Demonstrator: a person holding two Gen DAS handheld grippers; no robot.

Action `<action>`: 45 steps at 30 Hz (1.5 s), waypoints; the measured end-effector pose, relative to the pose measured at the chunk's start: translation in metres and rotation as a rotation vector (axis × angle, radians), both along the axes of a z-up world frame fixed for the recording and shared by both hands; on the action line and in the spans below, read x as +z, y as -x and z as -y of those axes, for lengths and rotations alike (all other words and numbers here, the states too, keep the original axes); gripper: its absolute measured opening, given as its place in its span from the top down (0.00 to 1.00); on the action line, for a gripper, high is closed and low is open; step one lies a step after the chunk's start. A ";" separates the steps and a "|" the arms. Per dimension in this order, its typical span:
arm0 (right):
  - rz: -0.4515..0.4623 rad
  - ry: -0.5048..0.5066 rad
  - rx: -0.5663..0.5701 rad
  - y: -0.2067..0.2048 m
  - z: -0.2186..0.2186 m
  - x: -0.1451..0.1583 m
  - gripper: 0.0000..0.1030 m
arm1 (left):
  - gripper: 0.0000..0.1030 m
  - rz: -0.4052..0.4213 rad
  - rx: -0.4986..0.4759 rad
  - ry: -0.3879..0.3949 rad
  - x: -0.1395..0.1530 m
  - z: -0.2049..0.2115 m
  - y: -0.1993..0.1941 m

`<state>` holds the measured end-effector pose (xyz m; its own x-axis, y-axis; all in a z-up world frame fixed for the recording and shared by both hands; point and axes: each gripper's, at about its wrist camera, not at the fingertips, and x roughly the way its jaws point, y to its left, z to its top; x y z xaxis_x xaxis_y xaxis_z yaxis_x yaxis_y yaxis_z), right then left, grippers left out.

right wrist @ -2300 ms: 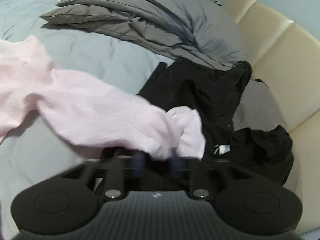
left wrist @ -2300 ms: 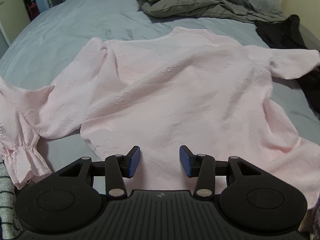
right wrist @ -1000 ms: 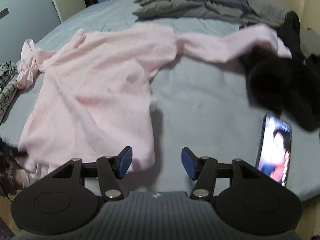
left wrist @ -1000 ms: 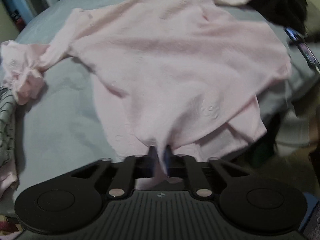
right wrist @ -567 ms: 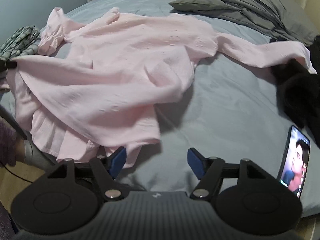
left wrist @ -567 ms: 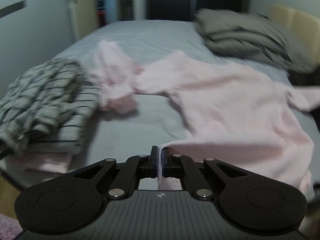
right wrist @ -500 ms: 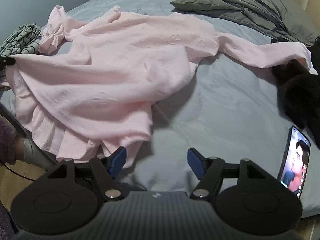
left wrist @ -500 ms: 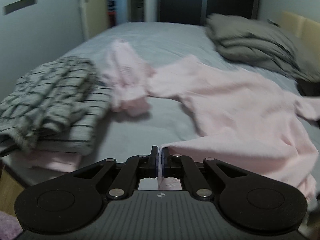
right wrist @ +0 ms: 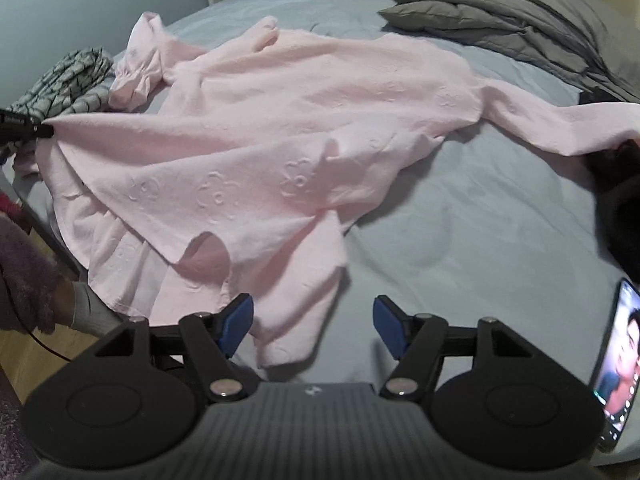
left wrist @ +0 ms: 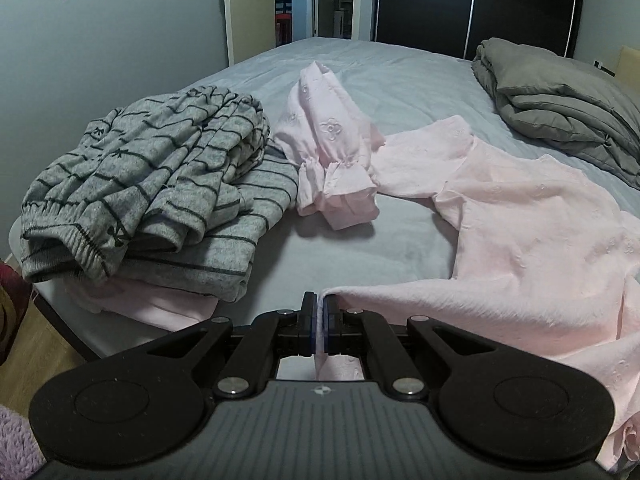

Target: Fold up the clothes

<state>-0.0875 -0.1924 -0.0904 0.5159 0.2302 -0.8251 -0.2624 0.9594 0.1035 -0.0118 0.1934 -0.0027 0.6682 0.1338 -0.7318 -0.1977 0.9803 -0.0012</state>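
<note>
Pinching the hem corner of the pink blouse (left wrist: 520, 216), the left tool (left wrist: 319, 320) is fully closed, with a thin fold of cloth between its pads and the hem drawn taut towards the right of its view. The right tool (right wrist: 312, 322) stands well open and holds nothing; the blouse's other hem corner lies on the bed (right wrist: 460, 216) just ahead of it, nearer its left pad, so this hand is the nearer one for that corner. The blouse lies spread across the bed, its long axis running from the near hem up towards the folded grey duvet (right wrist: 500, 4), with sleeves out to either side.

The left view alone shows the bunched cuffed sleeve (left wrist: 332, 148) and the stack of grey striped garments (left wrist: 152, 184) in full beside it. The right view alone shows the far sleeve reaching a black garment (right wrist: 620, 208), a lit phone (right wrist: 616, 364) at the bed's near edge, and the left tool's tip holding the taut corner at frame left
</note>
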 end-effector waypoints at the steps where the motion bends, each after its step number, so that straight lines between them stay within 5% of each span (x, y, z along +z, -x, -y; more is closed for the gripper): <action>1: -0.016 -0.007 -0.011 -0.005 0.000 -0.004 0.35 | 0.99 -0.002 0.001 -0.004 -0.001 0.000 -0.001; 7: -0.133 -0.106 -0.094 -0.028 0.011 -0.032 0.61 | 0.99 -0.024 0.006 -0.007 -0.009 -0.001 -0.005; 9: -0.139 -0.116 -0.092 -0.028 0.012 -0.030 0.97 | 0.99 -0.023 0.003 -0.004 -0.010 0.000 -0.004; 15: -0.106 -0.095 -0.096 -0.008 0.024 0.012 0.99 | 0.99 0.029 -0.005 0.041 0.010 -0.001 0.006; 19: -0.078 -0.065 -0.111 0.009 0.041 0.051 0.99 | 0.99 0.084 -0.037 0.076 0.039 0.002 0.020; 25: -0.096 0.107 -0.093 0.026 0.053 0.092 0.99 | 0.99 0.140 -0.114 0.081 0.077 0.011 0.040; 29: -0.095 0.303 -0.093 0.026 0.059 0.090 0.98 | 0.99 0.044 -0.247 0.055 0.072 0.025 0.041; 32: -0.117 0.335 -0.126 0.021 0.062 0.078 0.91 | 0.99 -0.010 -0.320 0.025 0.058 0.038 0.043; 35: -0.081 0.357 -0.082 0.028 0.051 0.071 0.41 | 0.99 -0.047 -0.362 0.030 0.046 0.046 0.046; 40: 0.019 0.380 0.102 0.043 0.012 0.061 0.40 | 0.99 -0.084 -0.387 0.033 0.029 0.053 0.043; 45: 0.077 0.361 0.281 0.050 -0.031 0.047 0.39 | 0.99 -0.030 -0.382 0.098 0.039 0.055 0.042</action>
